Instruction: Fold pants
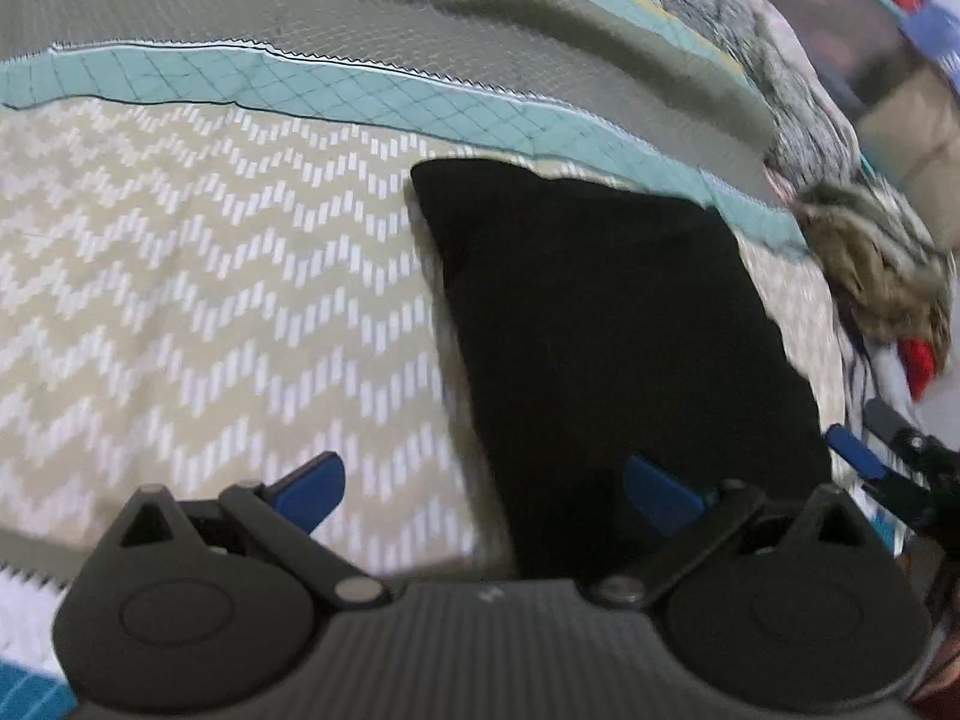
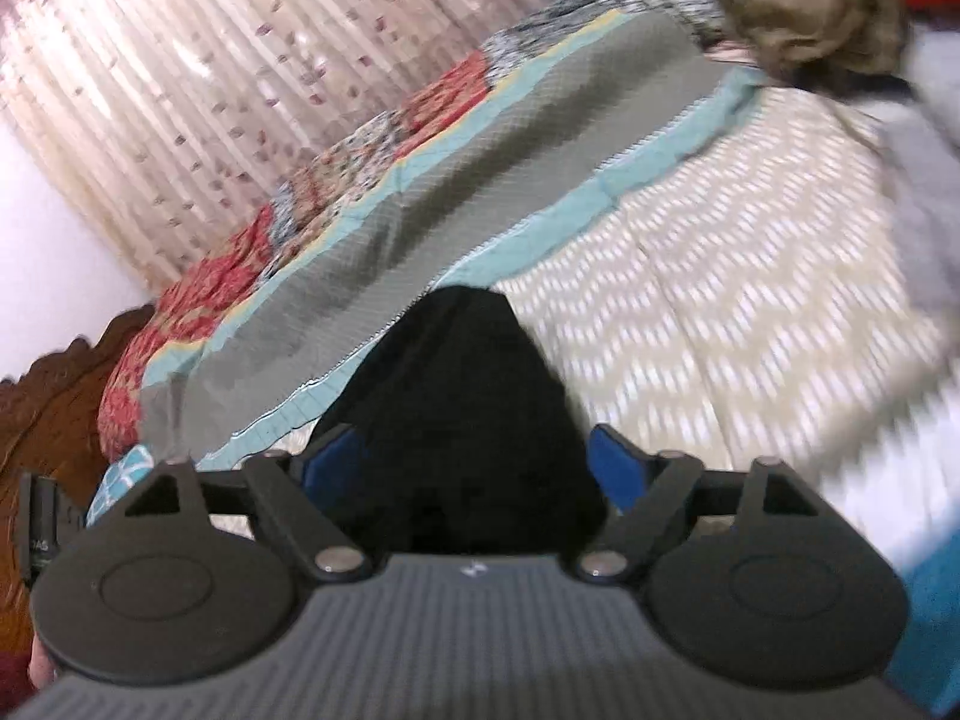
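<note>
Black fabric pants [image 1: 606, 324], folded into a compact dark block, lie flat on the beige-and-white chevron bedspread [image 1: 210, 300] of the bed, one corner close to the teal quilted border strip [image 1: 372, 96]. Left gripper [image 1: 486, 489]: blue-padded fingers [image 1: 312, 489] spread wide, nothing held; one finger over the bedspread, the other over the pants' near edge. Right gripper [image 2: 474, 468]: jaws wide apart, the pants' near end between the fingers, pads not pressing it. Both views motion-blurred. A crumpled olive-brown garment [image 1: 882, 264] lies beyond the pants.
</note>
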The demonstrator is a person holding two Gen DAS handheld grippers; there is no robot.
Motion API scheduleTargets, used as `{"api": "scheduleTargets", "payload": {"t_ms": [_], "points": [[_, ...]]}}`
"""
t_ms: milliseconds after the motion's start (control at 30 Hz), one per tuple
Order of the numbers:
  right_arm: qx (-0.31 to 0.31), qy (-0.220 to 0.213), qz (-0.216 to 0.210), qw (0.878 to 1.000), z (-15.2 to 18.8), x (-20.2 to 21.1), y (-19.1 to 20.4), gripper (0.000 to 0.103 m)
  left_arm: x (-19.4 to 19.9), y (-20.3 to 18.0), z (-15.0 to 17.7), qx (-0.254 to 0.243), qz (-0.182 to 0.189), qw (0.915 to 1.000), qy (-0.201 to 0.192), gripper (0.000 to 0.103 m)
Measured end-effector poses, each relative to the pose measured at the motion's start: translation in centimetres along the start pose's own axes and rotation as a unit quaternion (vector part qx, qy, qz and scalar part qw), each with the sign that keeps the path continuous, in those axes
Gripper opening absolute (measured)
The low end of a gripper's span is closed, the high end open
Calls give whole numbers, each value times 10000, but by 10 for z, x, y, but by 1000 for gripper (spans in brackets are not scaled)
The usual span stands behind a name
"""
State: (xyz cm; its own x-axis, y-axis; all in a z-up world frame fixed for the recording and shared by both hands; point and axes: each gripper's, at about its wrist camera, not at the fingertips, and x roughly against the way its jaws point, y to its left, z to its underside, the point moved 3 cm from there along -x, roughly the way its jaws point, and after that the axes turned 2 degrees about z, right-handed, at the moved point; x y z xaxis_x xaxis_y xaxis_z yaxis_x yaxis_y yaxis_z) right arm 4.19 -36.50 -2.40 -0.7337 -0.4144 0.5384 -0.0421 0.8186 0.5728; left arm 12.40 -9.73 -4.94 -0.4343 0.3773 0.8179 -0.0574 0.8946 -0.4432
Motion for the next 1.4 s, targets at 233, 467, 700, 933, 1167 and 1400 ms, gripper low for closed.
{"api": "scheduleTargets", "payload": {"t_ms": [233, 467, 700, 933, 1167, 1400], "points": [[-184, 817, -595, 9947, -28, -74, -27, 87, -49, -7, -14, 26, 563, 9979, 332, 100], [-884, 1681, -1466, 9708, 6, -98, 8, 44, -52, 5, -14, 192, 1161, 9930, 71, 55], [-353, 1011, -2271, 9680, -5, -89, 121, 33, 42, 38, -50, 143, 1471, 9805, -1295, 48], [-708, 805, -2259, 9682, 4, -182, 194, 33, 67, 92, -103, -15, 448, 9826, -1804, 50], [-773, 1101, -1117, 9846, 49, -250, 178, 41, -19, 152, -98, 471, -528, 9892, -1283, 75], [-52, 920, -729, 9931, 29, -203, 195, 49, 23, 130, -78, 470, -737, 9853, -1471, 75]]}}
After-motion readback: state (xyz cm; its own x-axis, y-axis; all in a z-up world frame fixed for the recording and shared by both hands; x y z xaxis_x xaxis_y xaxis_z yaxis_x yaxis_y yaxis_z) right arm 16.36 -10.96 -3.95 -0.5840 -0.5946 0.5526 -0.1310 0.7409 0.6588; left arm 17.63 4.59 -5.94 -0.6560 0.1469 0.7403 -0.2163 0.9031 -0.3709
